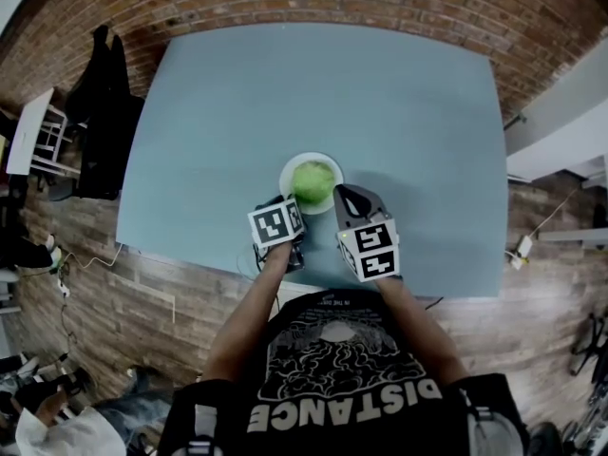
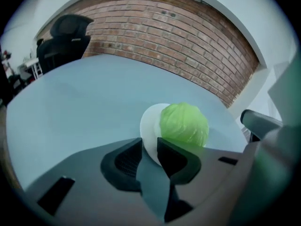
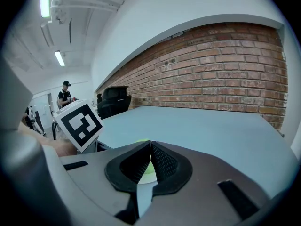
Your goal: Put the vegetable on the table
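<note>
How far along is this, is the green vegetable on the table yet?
Nothing looks done yet: the cabbage sits on the white plate. In hand: the left gripper, jaws slightly apart, is at the plate's rim; the right gripper, jaws together, holds nothing. Left: grasp the cabbage, lift it off and set it on the bare table.

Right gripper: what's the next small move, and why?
Probably open the right gripper. Its jaws are together, and the cabbage sits ungrasped on the plate, just ahead of it. The left gripper is slightly open at the plate's near rim and holds nothing. The right jaws would have to part before they can close around the cabbage.
</note>
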Motion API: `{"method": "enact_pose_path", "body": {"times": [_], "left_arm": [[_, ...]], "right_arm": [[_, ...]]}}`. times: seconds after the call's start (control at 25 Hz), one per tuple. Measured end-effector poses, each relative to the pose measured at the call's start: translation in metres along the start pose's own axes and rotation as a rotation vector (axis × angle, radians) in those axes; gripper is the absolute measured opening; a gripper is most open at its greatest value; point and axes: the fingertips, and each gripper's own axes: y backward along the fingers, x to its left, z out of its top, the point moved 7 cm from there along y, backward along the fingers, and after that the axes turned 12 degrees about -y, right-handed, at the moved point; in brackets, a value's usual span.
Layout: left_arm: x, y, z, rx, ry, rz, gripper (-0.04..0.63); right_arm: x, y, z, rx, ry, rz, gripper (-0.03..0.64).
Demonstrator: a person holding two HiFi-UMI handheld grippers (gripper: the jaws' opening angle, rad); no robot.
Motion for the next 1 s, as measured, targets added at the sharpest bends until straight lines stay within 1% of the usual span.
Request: {"method": "enact_pose_path", "body": {"times": [0.08,0.16,0.36,0.48,0.56,0.64,0.76,0.88,0.96,1.0], "left_arm": [[-0.001,0.001,0.001,-0.009,-0.054,0.029,0.087],[0.000,0.004,0.002,-0.036,-0.070,0.038,0.087],[-0.001,0.013,0.005,-0.135,-0.091,-0.028,0.087],[-0.003,0.022,0.006,-0.174,-0.106,-0.043,0.086],[-0.004,0.031,0.007,-0.205,-0.101,-0.051,0.086],[-0.008,0.039,0.008,-0.237,-0.100,-0.074,0.086],[-0.017,0.050,0.009,-0.273,-0.120,-0.105,0.086],[-0.022,0.062,0.010,-0.303,-0.117,-0.152,0.085],[-0.023,0.071,0.011,-0.328,-0.125,-0.157,0.035],[-0.024,0.076,0.012,-0.340,-0.135,-0.157,0.031]], "right_arm": [[0.001,0.000,-0.001,0.001,0.000,0.001,0.009],[0.002,0.000,0.000,-0.002,0.001,0.003,0.009],[0.007,0.001,-0.002,-0.001,-0.014,0.009,0.009],[0.012,0.002,-0.002,-0.003,-0.023,0.014,0.009],[0.015,0.003,-0.001,-0.011,-0.024,0.014,0.009],[0.017,0.004,-0.001,-0.015,-0.027,0.013,0.009],[0.022,0.008,-0.002,-0.024,-0.032,0.017,0.009],[0.029,0.012,-0.001,-0.036,-0.043,0.027,0.009],[0.034,0.014,-0.001,-0.042,-0.045,0.028,0.009],[0.037,0.016,-0.001,-0.046,-0.044,0.029,0.009]]}}
